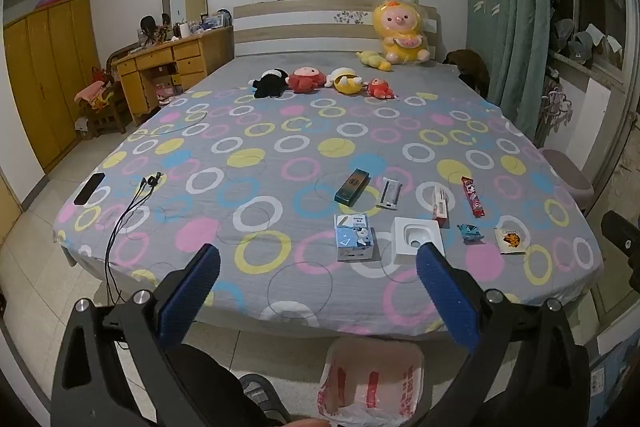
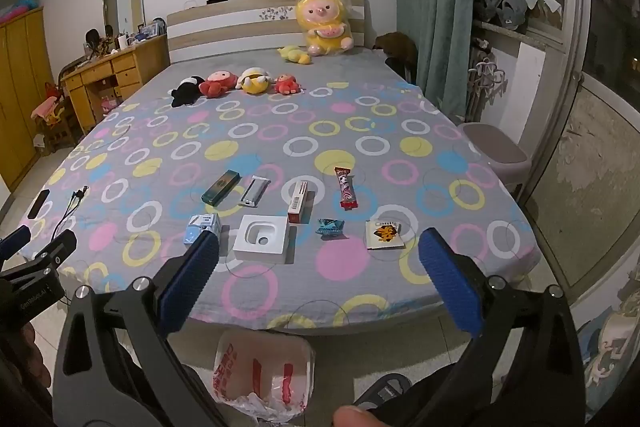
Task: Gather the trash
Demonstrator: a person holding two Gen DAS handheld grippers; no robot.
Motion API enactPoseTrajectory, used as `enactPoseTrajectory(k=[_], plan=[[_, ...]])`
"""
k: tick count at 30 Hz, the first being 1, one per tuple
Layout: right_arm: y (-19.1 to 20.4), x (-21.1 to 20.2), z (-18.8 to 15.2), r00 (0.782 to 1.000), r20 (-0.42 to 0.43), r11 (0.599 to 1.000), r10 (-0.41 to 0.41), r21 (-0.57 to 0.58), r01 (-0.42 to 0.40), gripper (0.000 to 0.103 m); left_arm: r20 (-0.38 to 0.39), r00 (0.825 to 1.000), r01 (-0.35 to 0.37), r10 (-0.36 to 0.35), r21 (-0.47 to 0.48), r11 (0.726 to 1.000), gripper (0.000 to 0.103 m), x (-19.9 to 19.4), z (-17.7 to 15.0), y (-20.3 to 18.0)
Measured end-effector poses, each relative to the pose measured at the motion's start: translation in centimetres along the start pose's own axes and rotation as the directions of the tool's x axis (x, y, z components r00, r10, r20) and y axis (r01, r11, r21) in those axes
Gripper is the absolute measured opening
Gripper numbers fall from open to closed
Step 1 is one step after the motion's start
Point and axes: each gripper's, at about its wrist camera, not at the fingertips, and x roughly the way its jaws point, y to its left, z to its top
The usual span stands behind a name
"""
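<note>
A: Position of the tongs?

B: Both stood wide and empty. The left gripper (image 1: 318, 267) and the right gripper (image 2: 319, 251) hovered off the foot of the bed (image 2: 260, 131), aimed downward over its near edge. Nothing lay between the blue pads of either.

A: And the trash?

B: Spread on the circle-print sheet near the foot of the bed. Back row, left to right: a dark green box (image 2: 221, 187), a silver wrapper (image 2: 255, 191), a red-and-white box (image 2: 298, 202) with a barcode on its side, and a red candy-bar wrapper (image 2: 346, 187). Front row: a light blue carton (image 2: 200, 225), a white moulded tray (image 2: 262, 238), a crumpled blue wrapper (image 2: 330, 227), and a white sachet (image 2: 385, 235) with an orange picture.

A: Any writing legible?

B: None on the trash; print too small. The plastic bag (image 2: 262, 373) on the floor below the bed's edge carried red characters, unreadable. The left tool's body, seen from the right wrist, showed small white lettering I couldn't make out fully.

A: Other items?

B: A black phone (image 1: 89, 188) and earphone cable (image 1: 132, 203) at the left corner; plush toys (image 1: 324, 81) near the headboard.
</note>
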Motion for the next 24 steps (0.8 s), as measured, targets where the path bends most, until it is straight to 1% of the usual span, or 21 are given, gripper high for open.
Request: enactPoseTrajectory(k=[24], plan=[[-0.19,-0.1,-0.11,1.0,-0.002,1.0,-0.001,0.0,0.001,0.098,0.006,1.0,0.0,0.0,-0.001,1.0,0.096,-0.06,-0.01,0.02]])
